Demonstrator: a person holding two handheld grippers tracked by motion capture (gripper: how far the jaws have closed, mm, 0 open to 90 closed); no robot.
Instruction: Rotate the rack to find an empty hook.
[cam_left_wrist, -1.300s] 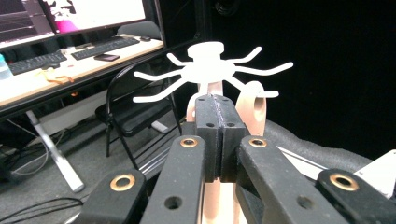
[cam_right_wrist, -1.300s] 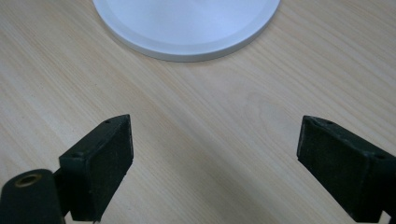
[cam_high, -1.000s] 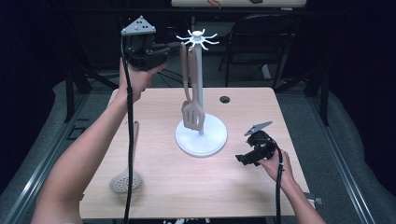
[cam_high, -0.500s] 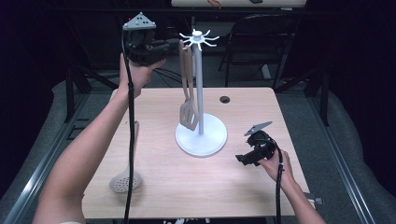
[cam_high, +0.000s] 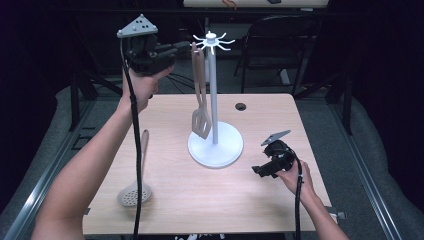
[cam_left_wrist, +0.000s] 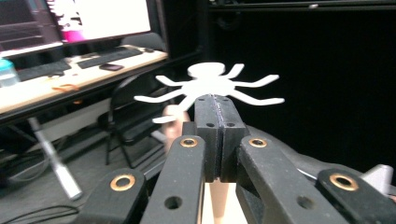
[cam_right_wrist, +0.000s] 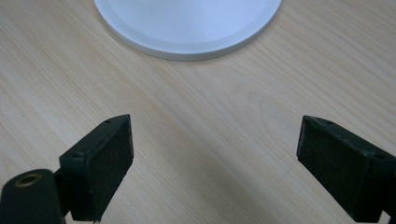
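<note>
Pale wood forms the rectangular table top (cam_high: 250, 200), and a white metal utensil stand (cam_high: 214, 100) with a round base, a thin pole and a crown of hooks rises near its middle. From one hook on the side toward the left edge hangs a beige slotted spatula with a long handle (cam_high: 201, 95), its blade just above the base. The left gripper (cam_high: 167, 52) is raised high above the far left corner, level with the crown and close beside the spatula's handle top. In the left gripper view its two black jaws are pressed flat together with nothing visible between them, the crown (cam_left_wrist: 210, 86) just beyond their tips and a bit of the beige handle (cam_left_wrist: 175, 119) behind them. The right gripper (cam_high: 256, 171) rests low near the right edge, pointing at the base; its jaws stand wide apart over bare wood, empty, with the base's rim (cam_right_wrist: 187, 46) ahead. A beige perforated skimmer spoon (cam_high: 135, 192) lies flat near the left edge, toward the near corner.
</note>
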